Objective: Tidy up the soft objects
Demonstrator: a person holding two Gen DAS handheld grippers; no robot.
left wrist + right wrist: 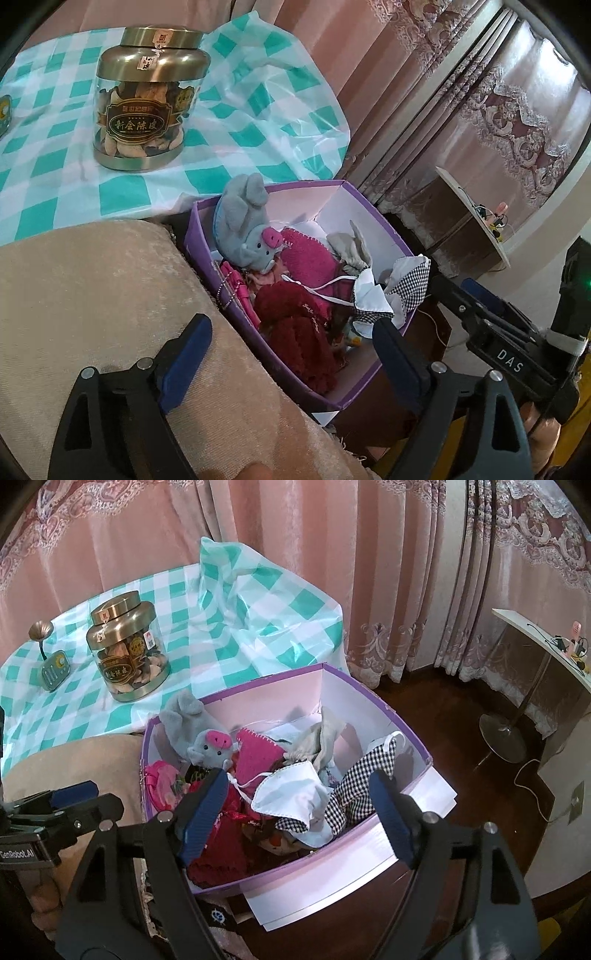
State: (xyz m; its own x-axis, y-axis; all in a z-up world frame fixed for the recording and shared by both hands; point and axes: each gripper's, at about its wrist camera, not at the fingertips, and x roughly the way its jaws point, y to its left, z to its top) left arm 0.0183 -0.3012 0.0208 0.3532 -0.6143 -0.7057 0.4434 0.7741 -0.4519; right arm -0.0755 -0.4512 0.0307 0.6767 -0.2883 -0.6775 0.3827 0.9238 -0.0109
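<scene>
At the centre of both views sat a purple box [201,236] with a pale lining, open at the top and filled with soft things: a grey plush pig [249,225] with a pink snout leaned against its upper-left wall, a pink knitted cloth [310,258] lay beside it, a dark red knitted piece [303,332] filled the near end, and a white face mask [291,797] rested on a black-and-white checked cloth [351,786] toward the right side. The left gripper [291,343] stood wide, holding nothing, one blue pad over the beige cushion [92,288] at lower left and the other at the box's near right edge. The right gripper [295,801] was also spread wide and empty, its fingers framing the mask and checked cloth. In the upper left, a gold-lidded jar [127,651] stood on a teal-checked tablecloth [258,627], with pink curtains [295,554] behind.
</scene>
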